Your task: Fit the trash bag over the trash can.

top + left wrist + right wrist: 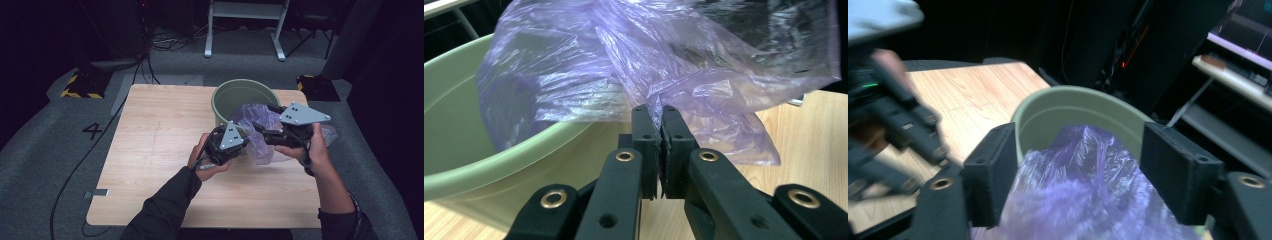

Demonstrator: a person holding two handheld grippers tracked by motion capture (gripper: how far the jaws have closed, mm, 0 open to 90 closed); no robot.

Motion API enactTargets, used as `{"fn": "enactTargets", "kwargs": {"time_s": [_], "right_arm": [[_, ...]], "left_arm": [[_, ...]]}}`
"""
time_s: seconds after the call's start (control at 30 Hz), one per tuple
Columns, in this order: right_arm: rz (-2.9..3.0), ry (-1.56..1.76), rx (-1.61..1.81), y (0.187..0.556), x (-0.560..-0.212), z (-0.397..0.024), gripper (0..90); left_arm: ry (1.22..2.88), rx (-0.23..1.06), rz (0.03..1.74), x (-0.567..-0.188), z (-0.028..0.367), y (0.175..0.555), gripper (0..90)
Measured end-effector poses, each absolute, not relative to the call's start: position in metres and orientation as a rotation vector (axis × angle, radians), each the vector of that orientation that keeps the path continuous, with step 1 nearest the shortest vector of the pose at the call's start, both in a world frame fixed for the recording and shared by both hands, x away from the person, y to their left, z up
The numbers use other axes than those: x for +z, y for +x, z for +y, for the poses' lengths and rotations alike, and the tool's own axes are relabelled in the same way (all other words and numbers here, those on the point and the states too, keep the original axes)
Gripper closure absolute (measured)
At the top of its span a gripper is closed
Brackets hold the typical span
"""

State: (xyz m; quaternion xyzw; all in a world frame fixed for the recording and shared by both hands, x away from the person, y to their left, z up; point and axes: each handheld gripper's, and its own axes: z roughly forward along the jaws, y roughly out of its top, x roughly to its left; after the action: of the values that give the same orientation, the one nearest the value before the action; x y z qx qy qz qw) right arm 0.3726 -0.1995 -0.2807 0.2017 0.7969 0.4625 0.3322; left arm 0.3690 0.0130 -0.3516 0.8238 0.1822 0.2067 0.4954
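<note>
In the high view a pale wooden bench [150, 150] stands on grey carpet, and the carpet to its left bears a dark painted "4" [93, 131], the one piece of writing that can be read. A green bucket [240, 95] stands at the far middle of the bench. A crumpled purple plastic bag [260, 132] hangs over the bucket's near rim and spills down toward the bench in front of it. The left tongs [245, 141], held in a dark-sleeved hand, reach into the bag's near edge. The right tongs [265, 119] point left at the bag from the other side, with a grey three-cornered plate on top. Yellow-and-black striped blocks [80, 85] sit on the floor past the bench's far corners.

In the left gripper view the left tongs [660, 117] are pressed together on a gathered fold of the purple bag [649, 65], the film pinched between the two black tips. The bag billows up above them and drapes across the bucket's rim [499, 160] at the left, with bench wood showing at the right.

In the right gripper view the right tongs [1093, 180] stand wide apart, and their pads touch nothing. The bag [1088, 190] lies loosely between them, blurred, with the bucket [1073, 110] just beyond it. The other tongs [903, 130] show as a blur at the left.
</note>
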Motion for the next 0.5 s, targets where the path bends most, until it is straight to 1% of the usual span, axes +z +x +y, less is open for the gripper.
{"fn": "enactTargets", "kwargs": {"time_s": [0.07,0.27,0.4,0.5], "right_arm": [[2.05,0.49,1.205,0.362,-0.275,-0.205,28.2],[1.998,0.434,1.237,0.336,-0.268,-0.236,26.0],[1.999,0.376,1.229,0.321,-0.275,-0.259,24.2],[2.044,0.313,1.226,0.312,-0.287,-0.272,22.8]], "left_arm": [[1.998,0.507,0.451,-0.351,0.016,0.37,87.1],[1.982,0.514,0.493,-0.349,0.033,0.374,87.1],[1.964,0.51,0.52,-0.346,0.043,0.377,88.0],[1.961,0.493,0.53,-0.344,0.049,0.38,88.6]]}}
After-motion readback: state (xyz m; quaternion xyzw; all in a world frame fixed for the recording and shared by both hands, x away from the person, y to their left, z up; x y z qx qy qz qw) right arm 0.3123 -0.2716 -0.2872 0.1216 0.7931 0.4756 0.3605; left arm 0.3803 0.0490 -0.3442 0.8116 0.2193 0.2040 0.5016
